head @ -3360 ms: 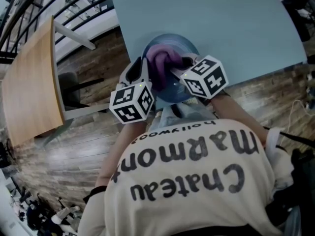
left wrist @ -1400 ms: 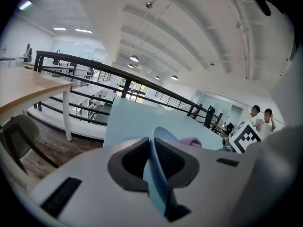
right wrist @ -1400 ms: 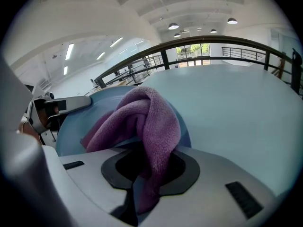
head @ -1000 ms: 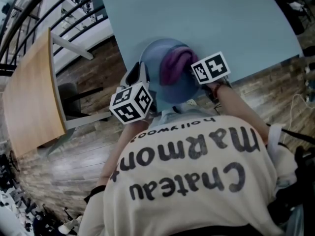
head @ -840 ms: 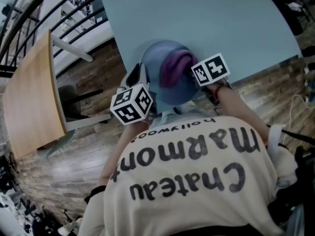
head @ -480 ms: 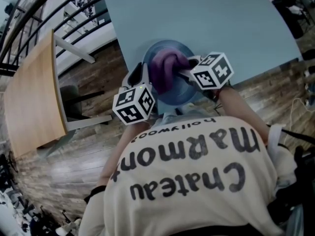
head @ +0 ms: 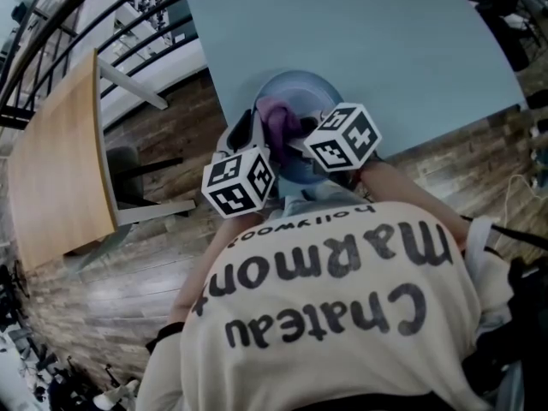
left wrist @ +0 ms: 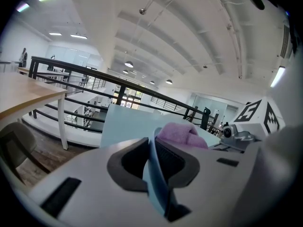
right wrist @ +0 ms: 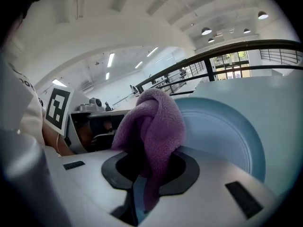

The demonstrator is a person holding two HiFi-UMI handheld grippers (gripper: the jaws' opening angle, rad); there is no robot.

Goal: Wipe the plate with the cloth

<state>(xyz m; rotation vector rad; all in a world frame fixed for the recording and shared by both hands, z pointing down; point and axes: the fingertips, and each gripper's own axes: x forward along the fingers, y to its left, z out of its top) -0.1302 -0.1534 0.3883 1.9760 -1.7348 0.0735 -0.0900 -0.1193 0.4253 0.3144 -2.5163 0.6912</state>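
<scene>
Two grippers meet over the table's near edge. Left gripper is clamped narrowly on the plate's rim; right gripper pinches the cloth, bunched against the plate's face. Wiping looks under way, not finished.

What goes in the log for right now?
left gripper: shut on plate | right gripper: shut on cloth | cloth: over plate | plate: at near edge of table
</scene>
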